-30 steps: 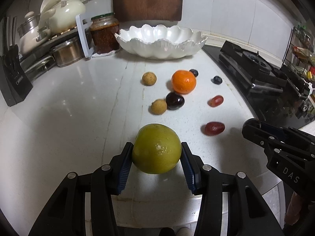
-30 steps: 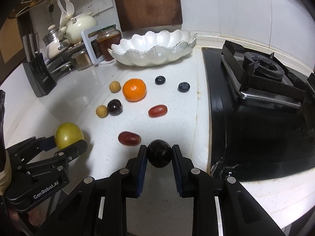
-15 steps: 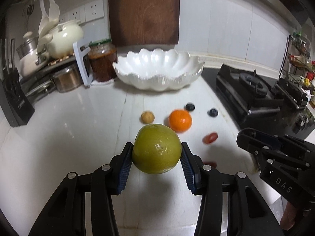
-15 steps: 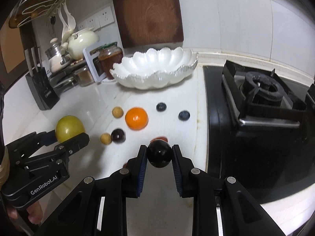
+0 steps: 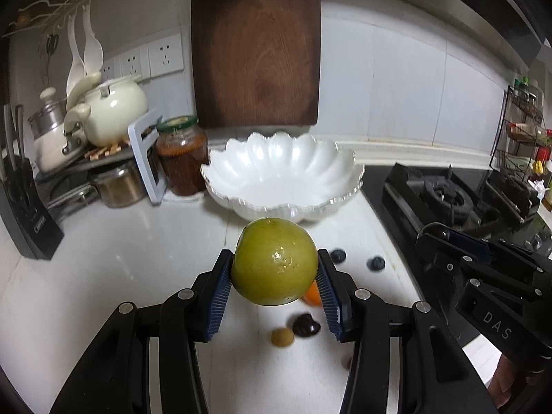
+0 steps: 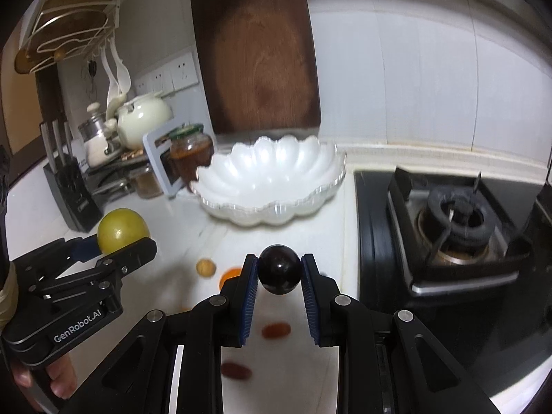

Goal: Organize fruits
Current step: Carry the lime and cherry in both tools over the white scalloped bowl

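My left gripper (image 5: 274,267) is shut on a round green-yellow fruit (image 5: 274,261), held above the white counter (image 5: 120,258). My right gripper (image 6: 279,270) is shut on a small dark round fruit (image 6: 279,269), also lifted off the counter. The white scalloped bowl (image 5: 286,176) stands ahead of both, at the back of the counter, with nothing in it. Below the grippers lie an orange (image 5: 312,296), a dark plum (image 5: 306,325), a small tan fruit (image 5: 282,337), two blueberries (image 5: 375,263) and red oblong fruits (image 6: 275,330). The left gripper (image 6: 114,245) shows at the left in the right wrist view.
A wooden cutting board (image 5: 255,48) leans on the wall behind the bowl. A jar (image 5: 183,155), pots, a white teapot (image 5: 114,110) and a knife block (image 5: 24,207) crowd the back left. A black gas stove (image 5: 448,193) fills the right side.
Both grippers have risen with their fruits and tilted up toward the bowl. The loose fruits on the counter have slid down in both views.
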Demonstrator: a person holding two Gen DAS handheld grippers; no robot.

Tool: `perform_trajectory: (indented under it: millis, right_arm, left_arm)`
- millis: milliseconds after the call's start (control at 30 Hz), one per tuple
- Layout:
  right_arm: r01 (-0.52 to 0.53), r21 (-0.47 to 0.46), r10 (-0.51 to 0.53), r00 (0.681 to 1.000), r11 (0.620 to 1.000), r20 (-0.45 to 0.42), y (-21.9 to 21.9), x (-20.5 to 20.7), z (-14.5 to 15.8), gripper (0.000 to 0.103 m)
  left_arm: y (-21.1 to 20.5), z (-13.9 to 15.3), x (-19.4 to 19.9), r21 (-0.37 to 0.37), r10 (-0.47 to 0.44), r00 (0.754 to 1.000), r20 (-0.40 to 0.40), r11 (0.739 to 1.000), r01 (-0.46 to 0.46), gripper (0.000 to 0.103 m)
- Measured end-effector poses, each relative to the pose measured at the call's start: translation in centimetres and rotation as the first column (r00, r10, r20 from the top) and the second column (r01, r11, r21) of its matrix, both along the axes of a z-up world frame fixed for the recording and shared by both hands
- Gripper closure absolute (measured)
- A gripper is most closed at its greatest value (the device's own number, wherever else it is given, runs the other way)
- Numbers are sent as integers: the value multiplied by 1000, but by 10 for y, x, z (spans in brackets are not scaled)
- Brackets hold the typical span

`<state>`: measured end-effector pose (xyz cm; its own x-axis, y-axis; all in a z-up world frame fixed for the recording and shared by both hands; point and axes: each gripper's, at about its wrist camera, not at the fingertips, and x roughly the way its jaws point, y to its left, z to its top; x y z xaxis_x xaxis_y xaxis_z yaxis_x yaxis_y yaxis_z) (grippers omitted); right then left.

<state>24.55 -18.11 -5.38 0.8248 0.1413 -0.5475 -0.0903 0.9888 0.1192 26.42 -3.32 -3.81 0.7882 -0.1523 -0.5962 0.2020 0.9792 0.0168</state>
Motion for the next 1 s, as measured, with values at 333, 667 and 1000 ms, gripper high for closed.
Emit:
perform_trajectory:
  millis: [333,667,1000]
  right_arm:
    - [18,-17,-17,997,1000,80,10,29,31,76]
    - [44,-34,-40,991,998,125,17,69,54,76]
    - [19,-27,-16,993,999,119,5,125,68,76]
  left_arm:
    - [9,28,30,-18,-7,998,63,1000,8,56]
    - [15,45,72,-20,-11,996,92,1000,13,56]
    - [3,52,116,27,32,996,87,999,-34,56]
